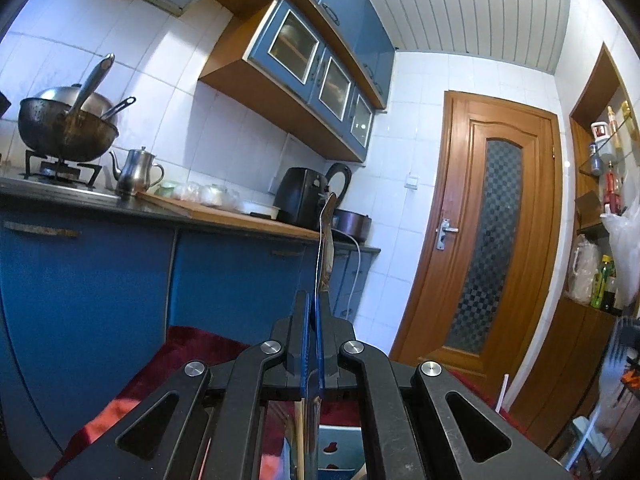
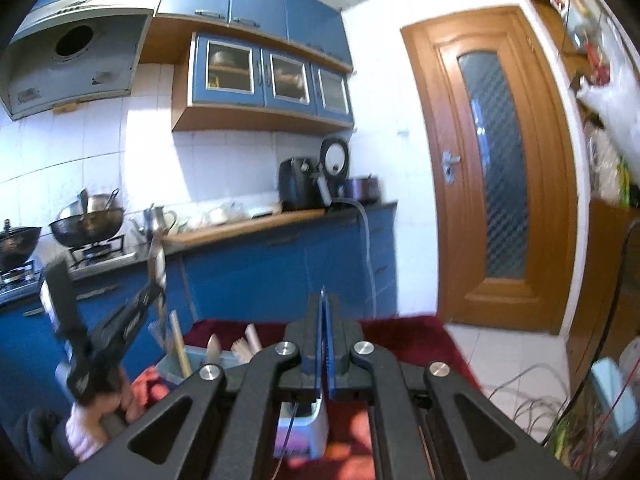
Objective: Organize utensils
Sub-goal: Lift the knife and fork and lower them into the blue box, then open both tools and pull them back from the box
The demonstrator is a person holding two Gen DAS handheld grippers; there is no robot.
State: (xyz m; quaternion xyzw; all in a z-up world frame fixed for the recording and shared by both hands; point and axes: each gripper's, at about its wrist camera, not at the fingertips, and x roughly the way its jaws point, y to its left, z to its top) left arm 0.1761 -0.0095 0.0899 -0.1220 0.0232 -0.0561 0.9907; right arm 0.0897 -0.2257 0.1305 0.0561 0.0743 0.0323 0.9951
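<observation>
A metal utensil (image 1: 326,236) is clamped edge-on between the blue pads of the left gripper (image 1: 313,300), jaws closed tight on it; it sticks up and away from the fingers, its tip seen against the counter (image 1: 224,216). Exact type can't be told from this angle. In the right wrist view the same gripper (image 2: 154,284) is seen at left, raised w/ the utensil (image 2: 157,256) pointing up, above a pale holder (image 2: 176,368) w/ chopsticks (image 2: 181,344) & other utensils standing in it. The holder sits on a red cloth (image 2: 404,340), near left. The right gripper (image 2: 325,312) is shown w/ pads pressed together, nothing seen between them. A wok (image 1: 66,130) & kettle (image 1: 134,172) are seen far left, a wooden door (image 1: 492,232) far right.
</observation>
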